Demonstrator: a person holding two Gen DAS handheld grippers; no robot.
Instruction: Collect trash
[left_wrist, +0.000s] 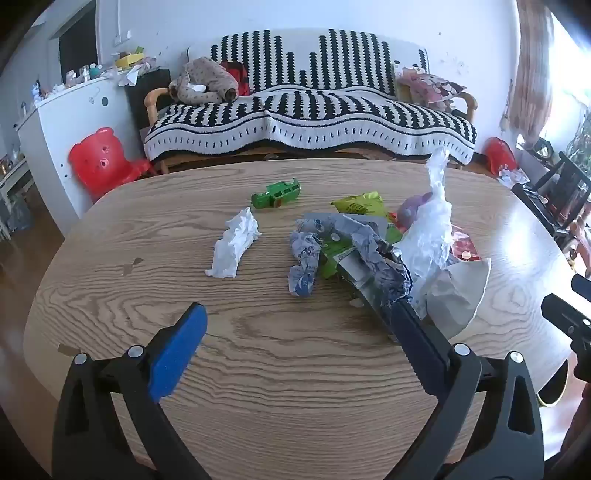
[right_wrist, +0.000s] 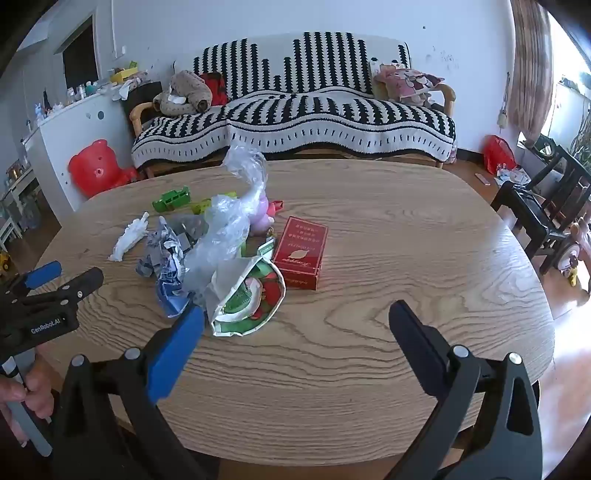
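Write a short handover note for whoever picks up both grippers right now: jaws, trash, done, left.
Left gripper: jaws wide open, holding nothing.
Right gripper: jaws wide open, holding nothing.
Trash: all on the wooden table: white tissue lying apart, crumpled paper, clear plastic bag and paper bag piled together, red box beside the pile.
Done: nothing picked up yet.
Left: collect every piece; no bin is in view.

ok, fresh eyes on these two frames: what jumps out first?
The heap of trash left of centre on the wooden table: crumpled paper, clear plastic standing tall, a paper bowl. A red box lies right beside it, with a white tissue wad and a green toy car apart on the left. Behind, a black-and-white striped sofa fills the wall.
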